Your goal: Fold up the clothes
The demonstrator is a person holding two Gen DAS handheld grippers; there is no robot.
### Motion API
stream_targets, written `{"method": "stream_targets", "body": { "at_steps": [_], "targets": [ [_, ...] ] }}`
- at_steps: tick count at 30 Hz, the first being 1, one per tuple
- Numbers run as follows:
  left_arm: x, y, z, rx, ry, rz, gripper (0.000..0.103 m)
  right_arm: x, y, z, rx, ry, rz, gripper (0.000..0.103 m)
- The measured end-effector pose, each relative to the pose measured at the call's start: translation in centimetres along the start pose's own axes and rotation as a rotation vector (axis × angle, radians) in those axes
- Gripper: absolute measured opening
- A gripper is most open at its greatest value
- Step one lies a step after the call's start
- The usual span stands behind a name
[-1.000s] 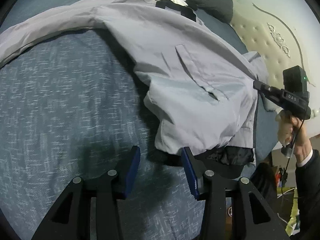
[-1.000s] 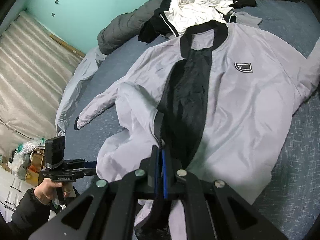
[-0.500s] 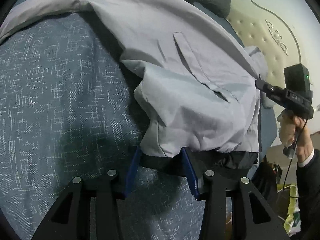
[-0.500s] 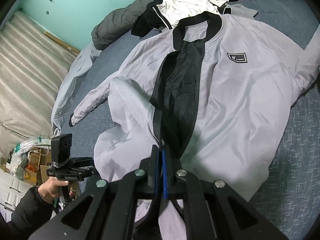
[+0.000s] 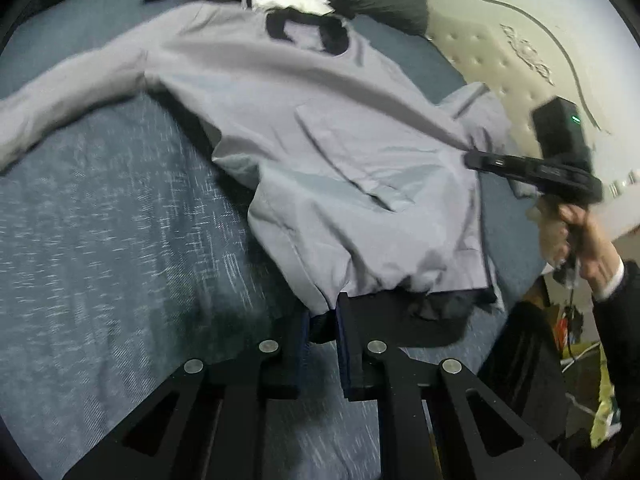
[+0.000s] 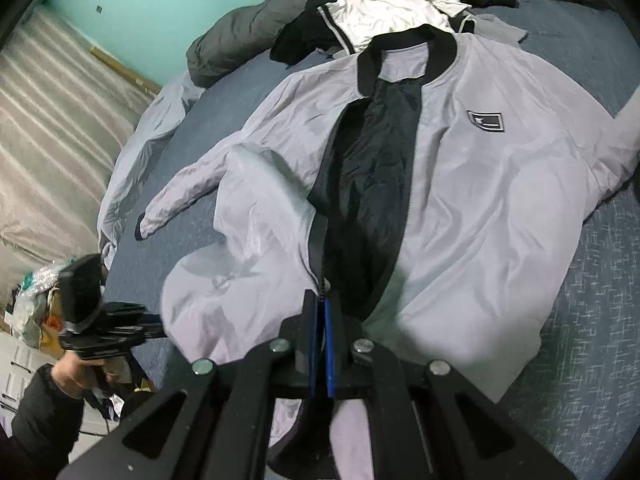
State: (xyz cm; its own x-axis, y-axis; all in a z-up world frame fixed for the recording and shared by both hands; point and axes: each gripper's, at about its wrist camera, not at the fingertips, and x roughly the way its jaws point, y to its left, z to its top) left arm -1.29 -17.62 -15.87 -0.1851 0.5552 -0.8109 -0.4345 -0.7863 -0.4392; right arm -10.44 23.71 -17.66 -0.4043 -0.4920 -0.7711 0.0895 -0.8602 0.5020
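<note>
Both claws grasp the grey jacket (image 6: pixel 480 208): at bottom center, the left gripper (image 5: pixel 323 320) pinches its dark hem, and the right gripper (image 6: pixel 321 308) clamps the zipper edge. Beyond, the jacket spreads up-frame across the blue bedspread (image 5: pixel 100 240) toward piled clothes (image 6: pixel 392 4).

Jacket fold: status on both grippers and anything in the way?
Left gripper shut on grey jacket hem corner. Right gripper shut on the zipper edge. Jacket open, front up on blue bed. Clothes pile lies beyond the collar.
</note>
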Motion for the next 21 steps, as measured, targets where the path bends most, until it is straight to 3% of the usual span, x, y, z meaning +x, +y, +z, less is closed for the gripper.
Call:
{"method": "stream_targets", "body": {
  "at_steps": [6, 11, 21],
  "targets": [
    [-2.8, -0.3, 0.6, 0.004, -0.028, 0.024, 0.012, 1.6, 3.1, -1.0, -0.059, 0.054, -0.021, 0.003],
    [-1.5, -1.6, -0.8, -0.032, -0.048, 0.056, 0.008, 3.5, 5.5, -1.9, -0.099, 0.098, -0.026, 0.003],
    [0.2, 1.7, -3.9, -0.128, -0.01, 0.082, 0.007, 7.6, 5.5, -3.0, -0.066, 0.186, -0.07, 0.007]
  ]
}}
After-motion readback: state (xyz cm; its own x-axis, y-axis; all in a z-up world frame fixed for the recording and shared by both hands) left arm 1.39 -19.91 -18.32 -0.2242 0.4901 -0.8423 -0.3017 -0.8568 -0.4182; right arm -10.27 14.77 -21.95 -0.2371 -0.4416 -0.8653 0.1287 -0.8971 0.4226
